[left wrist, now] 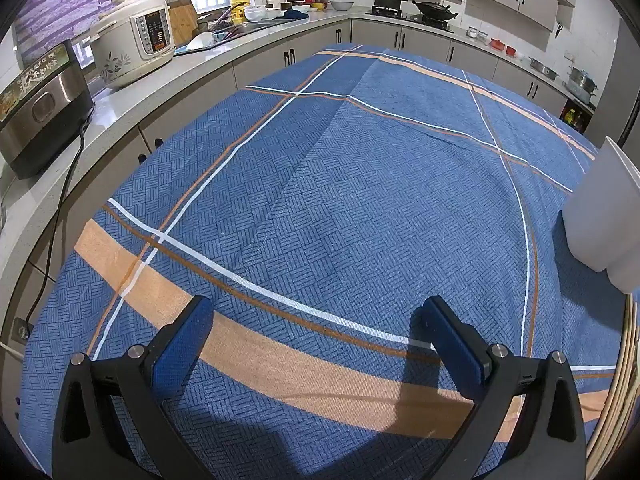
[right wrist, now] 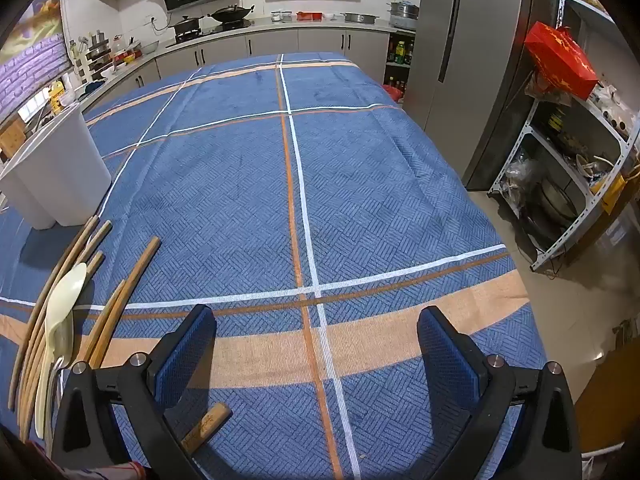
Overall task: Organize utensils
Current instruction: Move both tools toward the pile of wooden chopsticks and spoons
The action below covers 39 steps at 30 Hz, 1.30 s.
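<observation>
- Both grippers hang over the blue plaid tablecloth (right wrist: 360, 184), tilted down at it, nothing started yet as far as I can judge.
- Left gripper (left wrist: 316, 344): jaws spread as wide as they go, only bare cloth between the blue pads, holding nothing.
- Right gripper (right wrist: 316, 344): same deal, fully open and empty.
- The utensils lie loose on the cloth just left of the right gripper's left finger: a bunch of wooden chopsticks (right wrist: 124, 300) and a pale plastic spoon (right wrist: 60, 320) lying among them. 1 more wooden handle (right wrist: 206, 424) pokes out under that same finger, close to the camera.
- The white holder (right wrist: 60, 168) stands upright beyond the chopsticks, further left and ahead of the right gripper. From the left gripper's camera the same holder (left wrist: 604, 216) sits off to its right, with the chopsticks (left wrist: 616, 392) just past its right finger at the frame edge.
- So I'd call this the opening step: pick a utensil.
- Next move probably means swinging 1 gripper sideways over the pile, lining the pads across 1 thin stick, and closing down low near the cloth. Thin, crowded sticks could roll or come up in pairs.
</observation>
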{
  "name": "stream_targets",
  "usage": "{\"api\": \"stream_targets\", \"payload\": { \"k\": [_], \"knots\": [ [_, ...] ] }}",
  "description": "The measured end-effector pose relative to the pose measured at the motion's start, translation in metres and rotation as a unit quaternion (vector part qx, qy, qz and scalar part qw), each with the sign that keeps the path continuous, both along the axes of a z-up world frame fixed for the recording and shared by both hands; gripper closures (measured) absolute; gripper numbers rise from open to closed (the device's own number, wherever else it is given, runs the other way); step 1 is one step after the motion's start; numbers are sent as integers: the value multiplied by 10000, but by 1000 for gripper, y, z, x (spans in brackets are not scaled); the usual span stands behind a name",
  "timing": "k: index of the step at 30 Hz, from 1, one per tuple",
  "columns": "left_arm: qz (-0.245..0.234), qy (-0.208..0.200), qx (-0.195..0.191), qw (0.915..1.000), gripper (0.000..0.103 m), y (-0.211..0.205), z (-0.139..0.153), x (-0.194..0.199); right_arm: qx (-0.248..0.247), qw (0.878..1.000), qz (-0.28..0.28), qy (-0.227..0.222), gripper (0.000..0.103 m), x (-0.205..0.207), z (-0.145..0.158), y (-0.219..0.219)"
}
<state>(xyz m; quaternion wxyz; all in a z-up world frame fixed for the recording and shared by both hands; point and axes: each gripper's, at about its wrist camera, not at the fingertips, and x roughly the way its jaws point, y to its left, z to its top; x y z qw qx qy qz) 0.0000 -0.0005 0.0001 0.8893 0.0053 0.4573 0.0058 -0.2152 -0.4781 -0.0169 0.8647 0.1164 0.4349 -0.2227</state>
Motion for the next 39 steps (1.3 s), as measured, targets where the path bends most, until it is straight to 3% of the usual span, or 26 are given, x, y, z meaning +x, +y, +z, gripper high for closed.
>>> {"api": "stream_targets", "payload": {
  "k": [5,9,19,28,39],
  "knots": [
    [166,275,-46,9995,0,-3,5,-8,-43,10000,-38,18,0,-1,1,3],
    [-156,-16,32,9999,0,-21,34,-39,53,9993,-350,98,4,-8,1,6],
    [-986,-464,-25,9940,0,-68,104,-115,106,9965,-318,-770,4,-56,60,52],
    [-1326,-527,-241,9895,0,-93,125,-167,137,9895,-62,-1440,4,-93,112,98],
    [-1597,-865,-356,9827,0,-119,148,-220,-332,9842,123,-1734,4,-133,132,136]
  ]
}}
